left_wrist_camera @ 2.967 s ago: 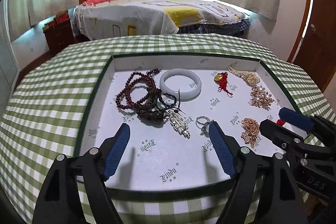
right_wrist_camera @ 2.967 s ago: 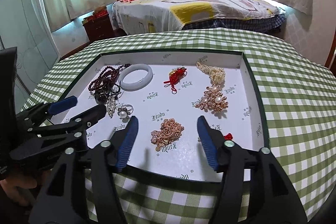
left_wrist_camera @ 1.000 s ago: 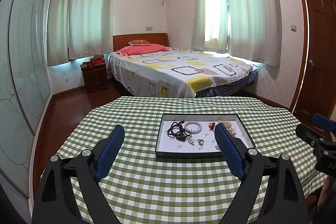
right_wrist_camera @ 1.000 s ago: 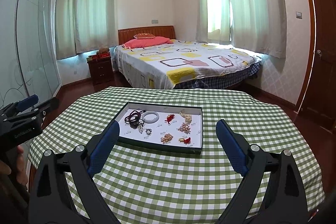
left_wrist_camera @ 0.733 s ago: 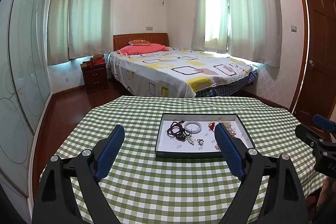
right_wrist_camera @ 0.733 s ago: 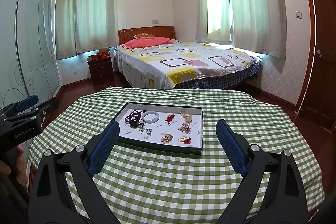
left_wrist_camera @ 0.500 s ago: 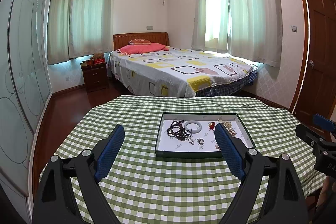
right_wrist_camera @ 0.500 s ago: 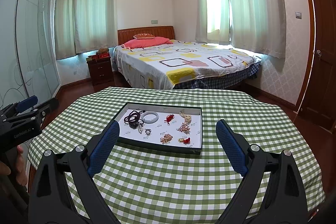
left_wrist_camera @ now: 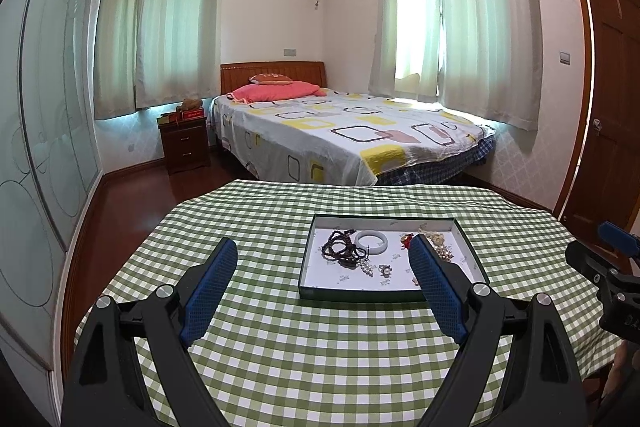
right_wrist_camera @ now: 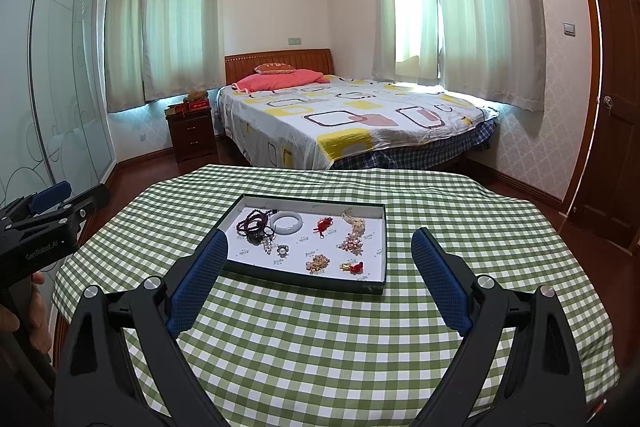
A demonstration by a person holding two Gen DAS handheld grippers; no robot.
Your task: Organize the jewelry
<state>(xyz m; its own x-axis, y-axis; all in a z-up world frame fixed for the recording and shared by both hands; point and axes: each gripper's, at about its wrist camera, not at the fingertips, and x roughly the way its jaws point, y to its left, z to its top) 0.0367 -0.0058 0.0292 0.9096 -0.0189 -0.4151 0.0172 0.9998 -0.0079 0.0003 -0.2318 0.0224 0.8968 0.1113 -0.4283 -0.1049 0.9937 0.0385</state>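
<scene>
A shallow dark-green tray [left_wrist_camera: 360,294] [right_wrist_camera: 308,281] with a white floor sits on the checked table. In it lie dark bead strings [right_wrist_camera: 253,221], a white bangle [right_wrist_camera: 285,222] [left_wrist_camera: 371,241], a red knot charm [right_wrist_camera: 323,225], pearl pieces [right_wrist_camera: 352,241], a ring [right_wrist_camera: 283,249], a gold cluster [right_wrist_camera: 317,263] and a small red-gold piece [right_wrist_camera: 351,266]. My left gripper [left_wrist_camera: 323,261] is open and empty, held back well short of the tray. My right gripper [right_wrist_camera: 320,251] is open and empty, also held back above the near table.
The round table has a green checked cloth [left_wrist_camera: 320,347]. Behind it stand a bed [left_wrist_camera: 340,131], a nightstand [left_wrist_camera: 184,143], a glass wardrobe on the left and a wooden door [right_wrist_camera: 616,87] on the right.
Three seconds ago both grippers hovered close over the tray; they have since pulled far back. Over the last second nothing visibly moved.
</scene>
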